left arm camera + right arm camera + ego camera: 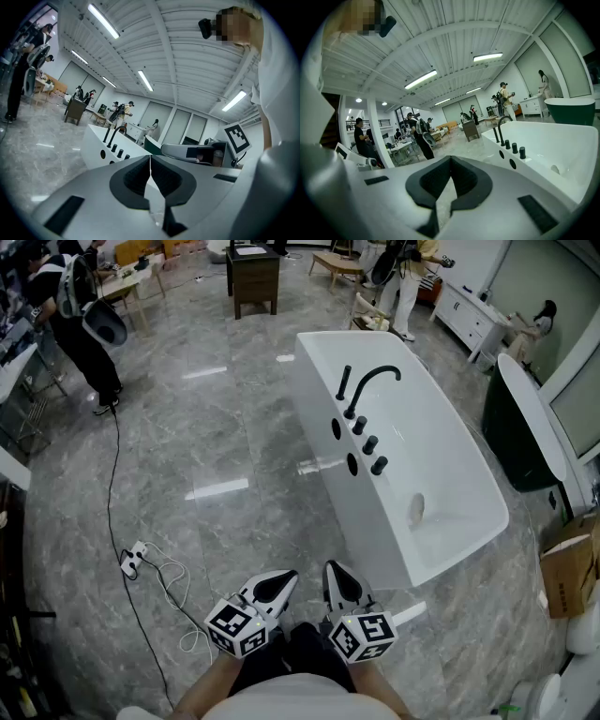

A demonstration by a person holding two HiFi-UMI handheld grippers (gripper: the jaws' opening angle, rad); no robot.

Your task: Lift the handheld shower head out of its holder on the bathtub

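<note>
Grey marble floor carries a white bathtub. Only the head view shows both claws side by side, the left claw and right claw each closed on nothing. A black shower head stands upright on the tub's left rim, far beyond them.

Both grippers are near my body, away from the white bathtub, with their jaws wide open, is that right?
No, the jaws are shut, not wide open: the left gripper view shows the left gripper closed on nothing, and the right gripper view shows the same for the right gripper. Both are near your body, away from the white bathtub.
</note>
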